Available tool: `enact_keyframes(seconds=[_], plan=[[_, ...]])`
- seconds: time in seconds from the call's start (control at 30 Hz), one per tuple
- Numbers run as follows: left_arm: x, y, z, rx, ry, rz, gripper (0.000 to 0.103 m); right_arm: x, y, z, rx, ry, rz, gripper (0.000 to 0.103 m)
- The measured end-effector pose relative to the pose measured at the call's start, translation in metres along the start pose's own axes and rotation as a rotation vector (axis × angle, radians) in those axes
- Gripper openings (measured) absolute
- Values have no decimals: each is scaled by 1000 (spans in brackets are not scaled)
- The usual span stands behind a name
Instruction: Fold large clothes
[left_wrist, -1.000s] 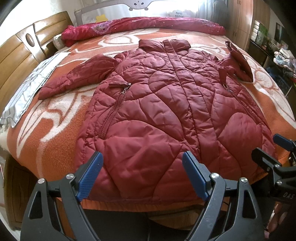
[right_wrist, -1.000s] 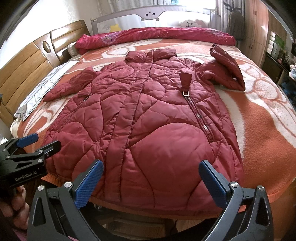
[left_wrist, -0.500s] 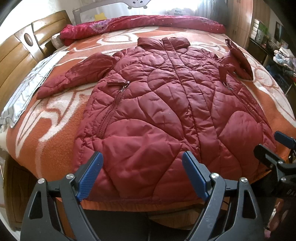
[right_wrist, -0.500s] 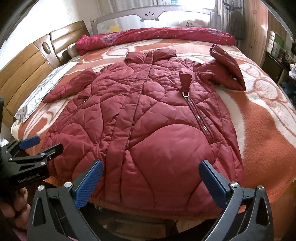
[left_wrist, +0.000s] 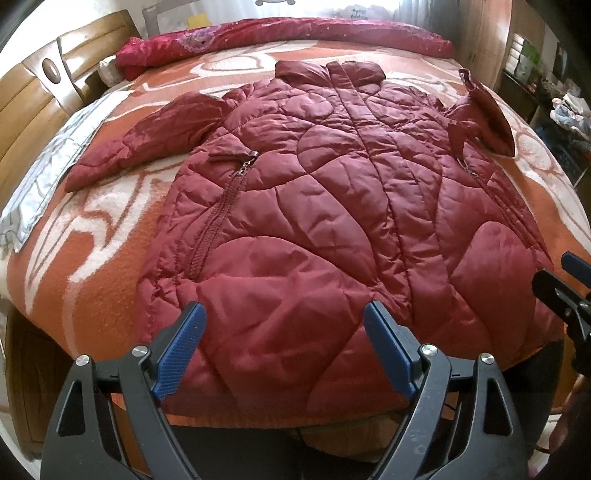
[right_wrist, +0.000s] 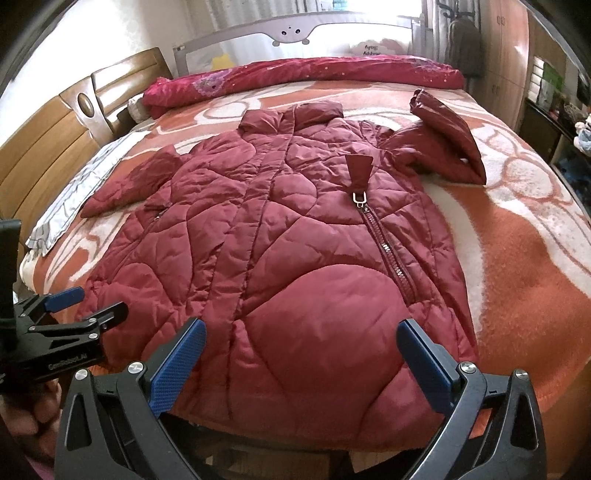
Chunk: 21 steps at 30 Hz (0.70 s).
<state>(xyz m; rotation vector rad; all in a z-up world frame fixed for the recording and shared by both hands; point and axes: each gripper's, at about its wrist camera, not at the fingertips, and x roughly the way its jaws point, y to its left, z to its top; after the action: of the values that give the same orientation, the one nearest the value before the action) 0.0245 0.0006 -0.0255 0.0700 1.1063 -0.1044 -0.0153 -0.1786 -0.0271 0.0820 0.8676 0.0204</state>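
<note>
A dark red quilted jacket (left_wrist: 332, 206) lies flat, front up, on the bed, its hem at the near edge; it also shows in the right wrist view (right_wrist: 295, 258). Its left sleeve (left_wrist: 147, 147) stretches out to the side. Its right sleeve (right_wrist: 443, 144) is bent back on itself. My left gripper (left_wrist: 284, 332) is open and empty just above the hem's left part. My right gripper (right_wrist: 303, 350) is open and empty above the hem's right part. Each gripper shows at the edge of the other's view.
The bed has an orange and white blanket (right_wrist: 524, 266). A rolled red quilt (right_wrist: 295, 74) lies along the far side. A wooden headboard (left_wrist: 33, 103) and a grey pillow strip (left_wrist: 48, 173) are at left. Wardrobe and shelves (right_wrist: 546, 85) stand at right.
Both grippers have moved slightly forward over the jacket's hem. Both stay open. The jacket has not moved.
</note>
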Motion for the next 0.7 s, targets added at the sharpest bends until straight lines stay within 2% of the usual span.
enact_keyframes(seconds=[0.13,0.33,0.47,0.7], plan=[[6,-2,7,-16,-13,-19,88,4,-5,5,11,10,-1,103],[12,-3,14,36,14,64,88,9,-11,14,33,33,12,103],[16,-3,23,32,8,33,88,14,-18,23,41,37,19,103],[22,-4,42,15,-28,-18,88,25,-51,55,54,-6,-32,103]])
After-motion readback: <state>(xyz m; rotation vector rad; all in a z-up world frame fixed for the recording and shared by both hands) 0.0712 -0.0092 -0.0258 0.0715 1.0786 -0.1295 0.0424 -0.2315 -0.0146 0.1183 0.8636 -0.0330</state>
